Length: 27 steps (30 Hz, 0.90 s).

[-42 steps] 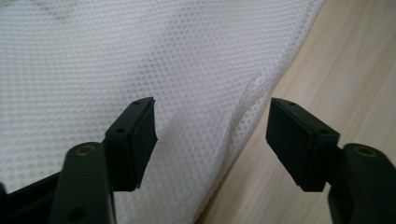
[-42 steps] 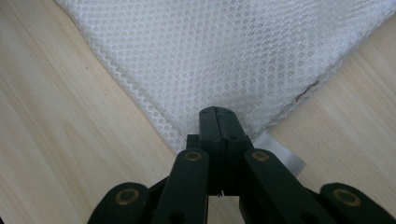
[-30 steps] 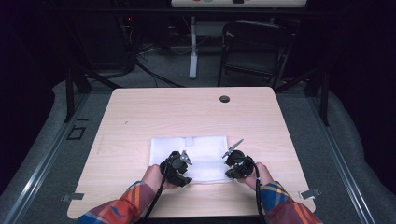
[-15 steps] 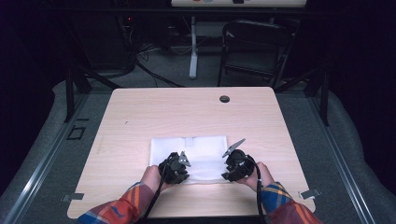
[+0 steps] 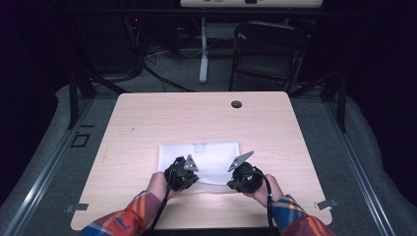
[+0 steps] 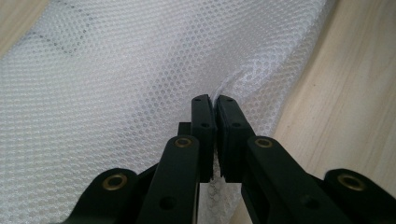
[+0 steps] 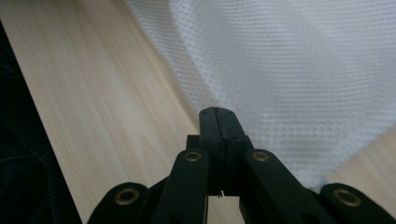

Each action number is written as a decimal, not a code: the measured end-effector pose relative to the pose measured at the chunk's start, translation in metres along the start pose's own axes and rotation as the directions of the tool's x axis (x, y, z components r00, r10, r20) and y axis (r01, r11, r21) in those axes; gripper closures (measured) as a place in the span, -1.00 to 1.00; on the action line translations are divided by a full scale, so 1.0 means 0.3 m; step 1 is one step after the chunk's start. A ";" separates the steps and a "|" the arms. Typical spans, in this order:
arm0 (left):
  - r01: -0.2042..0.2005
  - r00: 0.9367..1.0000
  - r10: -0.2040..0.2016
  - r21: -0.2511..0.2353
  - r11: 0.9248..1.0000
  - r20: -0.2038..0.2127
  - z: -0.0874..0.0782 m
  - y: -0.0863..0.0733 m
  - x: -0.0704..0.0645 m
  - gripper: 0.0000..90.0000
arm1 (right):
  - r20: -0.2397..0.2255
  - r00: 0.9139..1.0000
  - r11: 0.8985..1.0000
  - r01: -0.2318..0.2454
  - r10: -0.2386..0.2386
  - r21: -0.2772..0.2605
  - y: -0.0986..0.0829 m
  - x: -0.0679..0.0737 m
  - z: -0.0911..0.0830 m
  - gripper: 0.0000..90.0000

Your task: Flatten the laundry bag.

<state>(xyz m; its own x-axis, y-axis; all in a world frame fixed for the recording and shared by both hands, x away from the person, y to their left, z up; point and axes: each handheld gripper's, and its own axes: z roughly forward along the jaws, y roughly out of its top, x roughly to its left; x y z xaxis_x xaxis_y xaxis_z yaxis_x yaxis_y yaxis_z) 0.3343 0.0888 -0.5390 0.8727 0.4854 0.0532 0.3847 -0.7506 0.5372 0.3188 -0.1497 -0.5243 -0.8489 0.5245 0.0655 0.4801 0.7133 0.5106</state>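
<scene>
Overhead, a white rectangular mesh cloth (image 5: 199, 161) lies flat on the pale wooden table (image 5: 147, 123), toward its near edge. The left gripper (image 5: 183, 173) sits at the cloth's near-left corner and the right gripper (image 5: 242, 176) at its near-right corner, each held by a hand in a plaid sleeve. Beyond the cloth a small dark round grommet (image 5: 236, 104) marks the tabletop; past the table stand a folding chair (image 5: 268, 51) and cables on grey carpet.

From the left gripper view, the jaws are pressed together on a puckered bit of the cloth's edge.

From the right gripper view, the jaws are likewise closed at the cloth's edge, apparently pinching it.

Both corners look secured; lifting or folding the cloth seems yet to come.
</scene>
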 end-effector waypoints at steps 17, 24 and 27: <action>-0.003 1.000 0.002 -0.030 1.000 -0.011 -0.014 0.019 0.007 0.93 | 0.081 0.996 0.998 0.032 -0.037 0.053 0.029 0.007 0.146 1.00; 0.028 1.000 -0.028 -0.033 0.999 -0.012 -0.019 0.024 0.008 0.93 | 0.078 0.996 0.998 0.035 -0.040 0.056 0.028 0.007 0.146 1.00; 0.044 0.999 -0.044 -0.038 0.998 -0.020 -0.028 0.035 0.012 0.93 | 0.081 0.996 0.997 0.042 -0.047 0.064 0.029 0.007 0.144 1.00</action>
<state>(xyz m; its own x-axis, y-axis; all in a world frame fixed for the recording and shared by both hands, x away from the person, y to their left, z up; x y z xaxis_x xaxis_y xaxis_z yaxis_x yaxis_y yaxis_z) 0.3391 0.0864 -0.5261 0.8487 0.5270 0.0457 0.4107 -0.7109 0.5710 0.3307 -0.1222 -0.5568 -0.8499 0.5261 -0.0282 0.4571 0.7629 0.4571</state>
